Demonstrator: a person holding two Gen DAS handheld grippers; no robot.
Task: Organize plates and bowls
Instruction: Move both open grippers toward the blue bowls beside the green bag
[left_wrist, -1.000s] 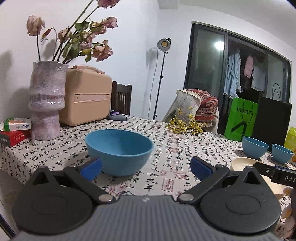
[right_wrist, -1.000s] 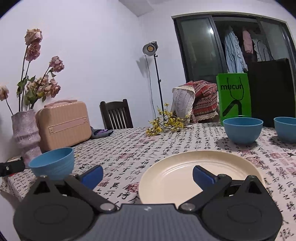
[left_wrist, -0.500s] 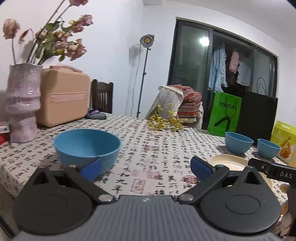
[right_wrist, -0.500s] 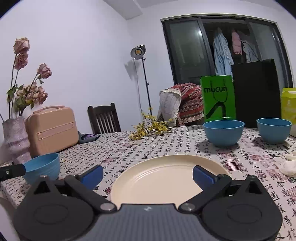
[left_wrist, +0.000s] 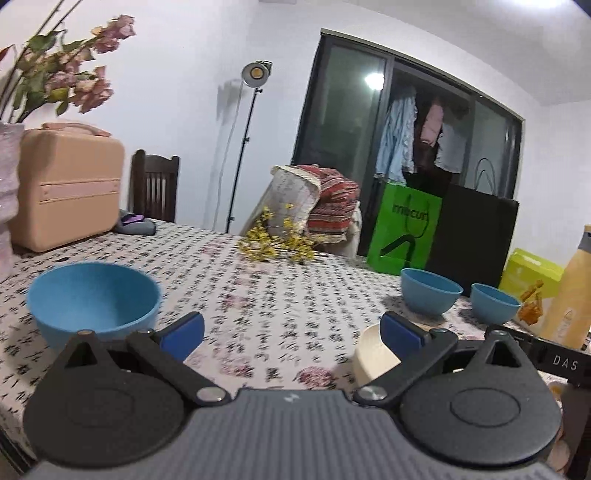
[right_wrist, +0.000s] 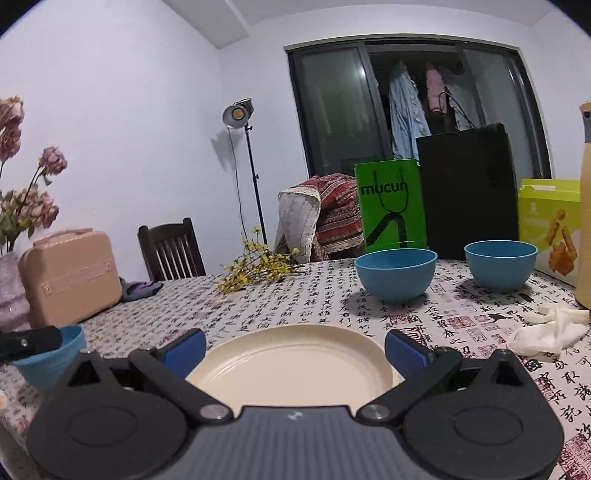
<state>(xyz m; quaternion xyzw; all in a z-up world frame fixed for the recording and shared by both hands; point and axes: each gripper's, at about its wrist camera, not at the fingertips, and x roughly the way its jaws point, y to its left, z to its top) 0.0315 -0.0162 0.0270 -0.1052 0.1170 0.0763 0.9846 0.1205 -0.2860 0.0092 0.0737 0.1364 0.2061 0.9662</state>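
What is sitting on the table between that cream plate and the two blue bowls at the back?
Nothing: in the right wrist view, only bare printed tablecloth lies between the cream plate and the two blue bowls.

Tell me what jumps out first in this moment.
A cream plate lies on the patterned tablecloth right between the fingers of the open right claw. Two blue bowls sit behind it, and a third blue bowl sits just left of the open left claw.
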